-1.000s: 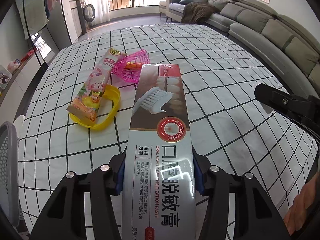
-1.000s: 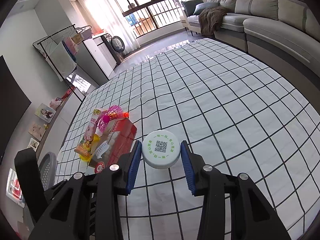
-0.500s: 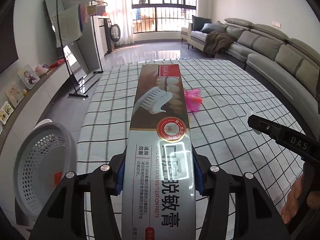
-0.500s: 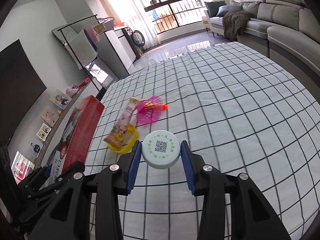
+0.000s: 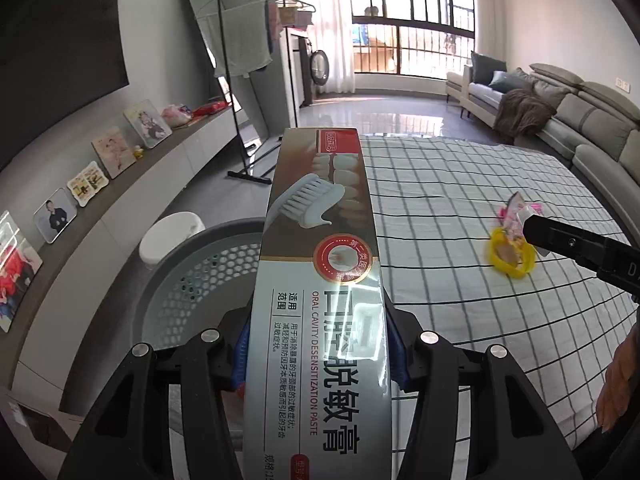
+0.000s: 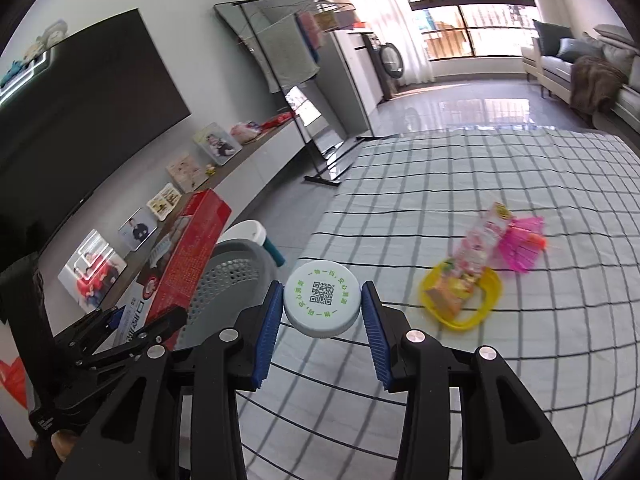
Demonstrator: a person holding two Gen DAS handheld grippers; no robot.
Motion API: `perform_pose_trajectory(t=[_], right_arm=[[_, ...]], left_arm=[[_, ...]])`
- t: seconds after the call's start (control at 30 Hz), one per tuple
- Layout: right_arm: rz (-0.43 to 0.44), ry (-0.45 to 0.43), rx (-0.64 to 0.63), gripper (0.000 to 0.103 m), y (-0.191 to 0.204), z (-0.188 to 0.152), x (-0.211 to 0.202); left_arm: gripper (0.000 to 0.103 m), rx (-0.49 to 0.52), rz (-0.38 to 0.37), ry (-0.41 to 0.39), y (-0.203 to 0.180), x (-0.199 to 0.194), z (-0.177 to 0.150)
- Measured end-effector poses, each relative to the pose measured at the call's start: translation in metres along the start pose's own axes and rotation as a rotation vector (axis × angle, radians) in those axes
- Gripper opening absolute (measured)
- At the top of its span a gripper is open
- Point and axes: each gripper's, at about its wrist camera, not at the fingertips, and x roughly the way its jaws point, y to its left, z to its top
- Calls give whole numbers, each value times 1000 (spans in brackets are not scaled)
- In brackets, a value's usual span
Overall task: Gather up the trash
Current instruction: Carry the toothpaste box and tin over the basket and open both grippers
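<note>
**Between both sets of fingers: trash held over the basket edge**

Between the left gripper's (image 5: 320,354) blue pads sits a long toothpaste box (image 5: 320,280), clamped flat across its width and sticking out well past the fingertips. Just beyond and below those fingers, partly hidden under the box, is the grey perforated basket (image 5: 192,280), with a small white stool (image 5: 172,236) right behind it on the floor.

Over on the right gripper (image 6: 322,308), the pads are squeezed on a round white cap (image 6: 321,304) with a green QR print on top, so that one's grasped too. Left of these fingers you can see the other gripper with the box, red side showing, and the basket rim (image 6: 236,268) just past the left finger.

Further out and to the right of the fingers, the checked tablecloth (image 6: 440,184) carries the leftover stuff: a yellow ring-shaped dish (image 6: 460,296) with a snack wrapper (image 6: 476,248) lying across it, and a pink shuttlecock (image 6: 520,246) touching the wrapper's far end. Bit blurry, that pile.

Way off behind it all: clothes rack (image 5: 244,52) and sofa (image 5: 560,112).
</note>
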Motion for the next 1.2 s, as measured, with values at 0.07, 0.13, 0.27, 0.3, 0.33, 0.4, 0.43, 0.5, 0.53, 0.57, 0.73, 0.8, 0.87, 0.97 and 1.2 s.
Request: perform_pose_trajectory(t=[0.07,0.13,0.27,0.3,0.33,0.4,0.43,0.5,0.53,0.57,0.73,0.8,0.87,0.97,1.2], right_arm=[[25,18,-50,39,21,6,18],[57,42,-102,39,40,10,39],[95,109,-167,39,69,14,83],[103,120,-175,39,74,14,91],[108,130,-184,39,79,14,98],[117,146,-198,39,85,12,110],[124,155,-200,39,87,10,114],[138,176,-197,39,89,6,120],[143,185,-195,39,91,5,123],[151,192,-192,39,91,5,125],[174,199,-207,39,97,2,127],[179,202,-214,41,96,3,125],[183,196,-212,52,96,3,124],[189,187,-209,55,95,5,123],[182,177,-192,55,91,5,119]], left_arm=[[51,-31,20,9,18,5,-3],[51,-60,45,11,34,10,-8],[51,-120,77,41,59,28,-19],[51,-129,83,54,64,32,-21],[51,-134,87,62,67,36,-21],[51,-139,96,72,73,40,-24],[51,-139,99,76,74,42,-25],[51,-141,103,90,77,45,-28],[51,-145,103,98,78,46,-30],[51,-148,103,106,80,48,-31],[51,-174,108,119,86,50,-34],[52,-183,117,124,88,50,-34],[52,-192,118,128,88,50,-35],[63,-201,124,127,90,50,-36],[70,-192,142,98,88,45,-34]])
